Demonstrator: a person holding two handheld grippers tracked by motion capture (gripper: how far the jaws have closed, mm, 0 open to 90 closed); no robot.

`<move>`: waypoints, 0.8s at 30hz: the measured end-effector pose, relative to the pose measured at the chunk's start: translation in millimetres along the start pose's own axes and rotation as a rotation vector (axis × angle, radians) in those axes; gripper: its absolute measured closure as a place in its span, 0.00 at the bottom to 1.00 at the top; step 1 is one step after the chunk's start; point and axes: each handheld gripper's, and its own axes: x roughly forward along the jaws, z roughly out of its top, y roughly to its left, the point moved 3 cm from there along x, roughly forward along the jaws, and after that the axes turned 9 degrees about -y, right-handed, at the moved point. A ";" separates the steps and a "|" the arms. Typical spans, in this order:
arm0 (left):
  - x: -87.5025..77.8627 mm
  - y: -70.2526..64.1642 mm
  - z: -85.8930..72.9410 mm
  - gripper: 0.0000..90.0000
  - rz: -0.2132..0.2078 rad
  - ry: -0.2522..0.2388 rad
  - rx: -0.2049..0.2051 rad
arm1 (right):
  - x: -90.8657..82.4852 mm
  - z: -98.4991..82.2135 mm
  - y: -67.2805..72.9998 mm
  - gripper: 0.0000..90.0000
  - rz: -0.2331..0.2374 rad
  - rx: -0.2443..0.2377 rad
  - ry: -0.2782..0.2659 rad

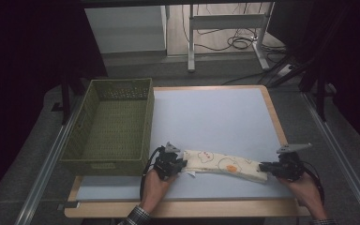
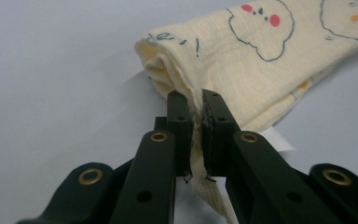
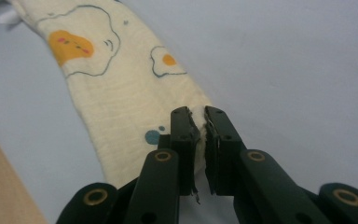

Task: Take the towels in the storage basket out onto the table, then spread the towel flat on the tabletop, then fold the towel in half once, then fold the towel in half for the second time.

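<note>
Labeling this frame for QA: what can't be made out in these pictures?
- High view: inside near wall of the green basket, hidden by its own rim.
- High view: prints on the cloth, too small to read.
- Left gripper view: the cloth fold inside the left claw, covered by the jaws; the cloth's far end, cut off by the frame edge.
- Right gripper view: the cloth edge inside the right claw, hidden likewise.
- High view: underside of the cloth.

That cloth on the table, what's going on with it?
A person holds a gripper in each hand and has the folded cloth pinched at both ends. The left gripper is shut on one end, the right gripper on the other. The cloth lies on the table, beside a green basket.
</note>
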 end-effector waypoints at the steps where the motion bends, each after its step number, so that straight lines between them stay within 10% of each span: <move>1: -0.2 0.6 3.3 0.93 0.002 0.004 0.010 | -2.0 0.8 0.7 0.91 0.008 -0.001 -0.001; 24: -16.1 1.2 70.0 0.93 0.061 0.021 0.142 | -26.2 22.2 21.3 0.91 0.044 -0.051 -0.043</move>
